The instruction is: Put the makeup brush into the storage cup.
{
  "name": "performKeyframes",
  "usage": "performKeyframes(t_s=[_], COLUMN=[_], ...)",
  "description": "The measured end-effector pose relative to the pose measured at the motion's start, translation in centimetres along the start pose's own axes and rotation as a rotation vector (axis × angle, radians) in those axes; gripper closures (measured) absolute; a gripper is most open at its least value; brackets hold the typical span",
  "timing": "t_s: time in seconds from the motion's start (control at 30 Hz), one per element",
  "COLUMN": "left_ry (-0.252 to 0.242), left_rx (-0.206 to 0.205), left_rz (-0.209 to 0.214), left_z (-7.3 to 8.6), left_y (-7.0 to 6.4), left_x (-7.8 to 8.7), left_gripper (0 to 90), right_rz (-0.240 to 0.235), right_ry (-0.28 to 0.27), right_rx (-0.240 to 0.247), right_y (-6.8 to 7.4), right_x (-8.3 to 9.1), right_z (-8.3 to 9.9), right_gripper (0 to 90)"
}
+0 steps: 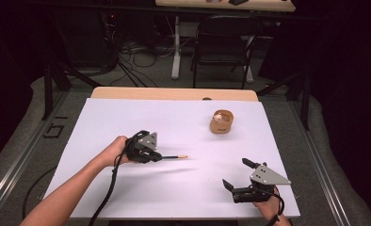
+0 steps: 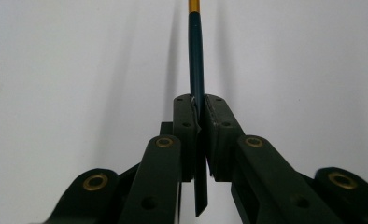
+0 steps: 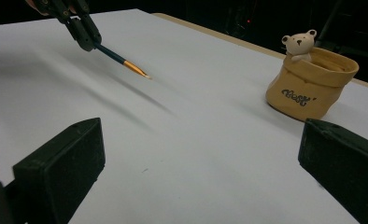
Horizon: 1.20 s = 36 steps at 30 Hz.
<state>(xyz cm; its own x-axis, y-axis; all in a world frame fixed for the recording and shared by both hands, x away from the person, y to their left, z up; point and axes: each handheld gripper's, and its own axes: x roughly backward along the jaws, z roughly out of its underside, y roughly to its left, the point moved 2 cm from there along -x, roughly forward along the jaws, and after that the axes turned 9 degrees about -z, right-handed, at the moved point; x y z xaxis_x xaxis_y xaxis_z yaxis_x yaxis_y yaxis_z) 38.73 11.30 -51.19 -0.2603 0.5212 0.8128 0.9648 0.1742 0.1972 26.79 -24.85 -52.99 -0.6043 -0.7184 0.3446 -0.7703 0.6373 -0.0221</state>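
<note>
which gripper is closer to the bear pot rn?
Right, by a small margin. The right gripper sits open at the table's near edge, below the bear pot. The left gripper, shut on the pen, is off to its left.

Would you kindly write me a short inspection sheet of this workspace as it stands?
Surface: white table top, bare and clean; wooden edge at the far side.
Job's things: dark pen with gold tip, held above the surface; tan pouch-shaped holder with a small bear figure on its rim, upright at the far right.
Clutter: nothing seen.
Grippers: left claw shut on the pen, which passes between its jaws; right claw open and empty, near the front right.
Cables: one trails from the left claw along the forearm; loose cables on the floor beyond the table.
Surroundings: black folding chair, second desk behind, dark room.
</note>
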Motion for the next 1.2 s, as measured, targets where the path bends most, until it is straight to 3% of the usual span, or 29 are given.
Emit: performKeyframes(t_s=[0.67, 0.93, 1.07, 1.2], left_ry=[-0.093, -0.106, -0.126, -0.146], left_rx=[0.079, 0.111, 0.130, 0.150], left_rz=[-0.050, -0.062, -0.075, -0.078], left_z=[-0.9, -1.1, -1.2, -1.4], left_y=[-1.9, -2.4, -2.6, -2.9], left_x=[-1.1, -1.3, -1.4, -1.6], left_gripper=[84.3, 84.3, 84.3, 84.3], right_rz=[-0.004, -0.005, -0.018, -0.030], right_ry=[0.014, 0.019, 0.013, 0.041], right_rx=[-0.018, -0.022, -0.035, -0.067], right_y=[-0.1, -0.1, 0.0, -0.2], right_x=[-0.2, -0.2, -0.3, -0.4], right_z=[0.1, 0.1, 0.1, 0.1], right_gripper=[0.1, 0.1, 0.1, 0.0])
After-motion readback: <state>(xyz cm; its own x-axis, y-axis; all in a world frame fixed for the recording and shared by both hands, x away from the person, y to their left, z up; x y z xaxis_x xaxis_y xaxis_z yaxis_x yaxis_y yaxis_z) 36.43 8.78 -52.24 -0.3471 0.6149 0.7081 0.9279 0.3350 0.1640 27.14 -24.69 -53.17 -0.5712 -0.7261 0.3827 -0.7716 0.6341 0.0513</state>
